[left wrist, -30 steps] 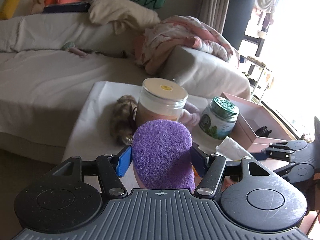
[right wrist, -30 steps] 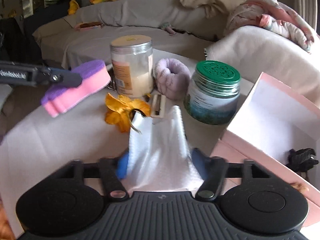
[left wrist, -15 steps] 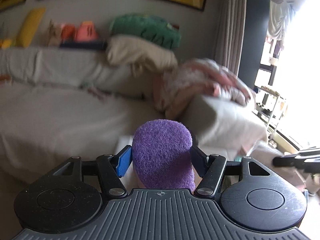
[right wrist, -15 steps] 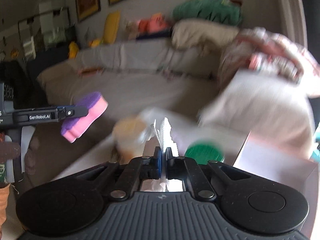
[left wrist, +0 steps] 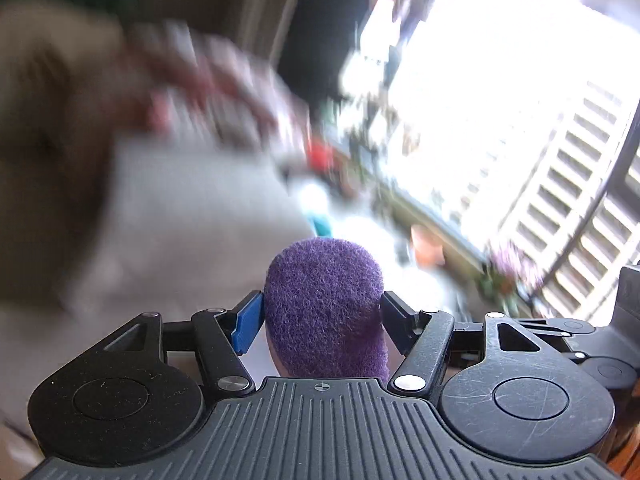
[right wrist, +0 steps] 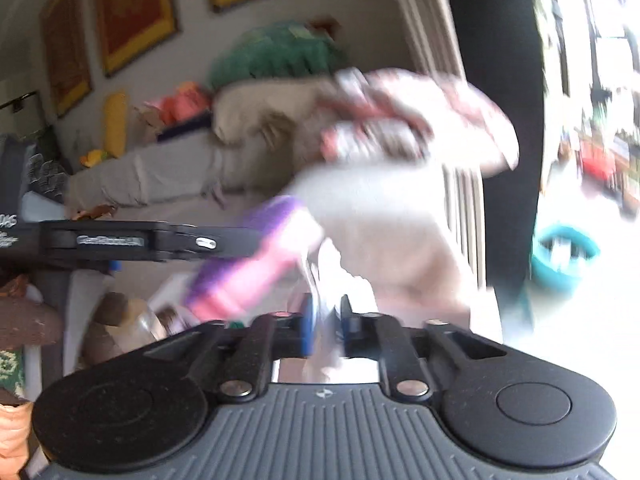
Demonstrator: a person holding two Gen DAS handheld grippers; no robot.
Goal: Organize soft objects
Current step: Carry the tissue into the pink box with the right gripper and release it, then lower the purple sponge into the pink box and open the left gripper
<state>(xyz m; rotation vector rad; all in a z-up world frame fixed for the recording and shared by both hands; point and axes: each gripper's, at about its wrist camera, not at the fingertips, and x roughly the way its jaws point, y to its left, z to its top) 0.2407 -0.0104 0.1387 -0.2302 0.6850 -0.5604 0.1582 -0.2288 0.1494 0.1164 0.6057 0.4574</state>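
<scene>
Purple-topped pink sponge (left wrist: 324, 304), blue-padded black tongs (right wrist: 325, 320), green cushion (right wrist: 276, 54), teal bowl (right wrist: 564, 258)

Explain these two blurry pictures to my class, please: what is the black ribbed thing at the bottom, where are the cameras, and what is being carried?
There is no robot here. A person holds one hand tool in each hand, and each tool ends in a two-finger gripper. A wide-angle camera sits on each tool and looks forward along its fingers, so the black ribbed body at the bottom is the tool itself.

In the left tool's view, the left gripper holds a purple sponge. The right tool's view shows that sponge from the side, with its pink underside.

In the right tool's view, the right gripper has a white tissue between its fingers, and its jaws are opening.

Both pictures are smeared. Behind are a covered sofa with a green cushion, and a bright window. No tabletop can be made out clearly.
</scene>
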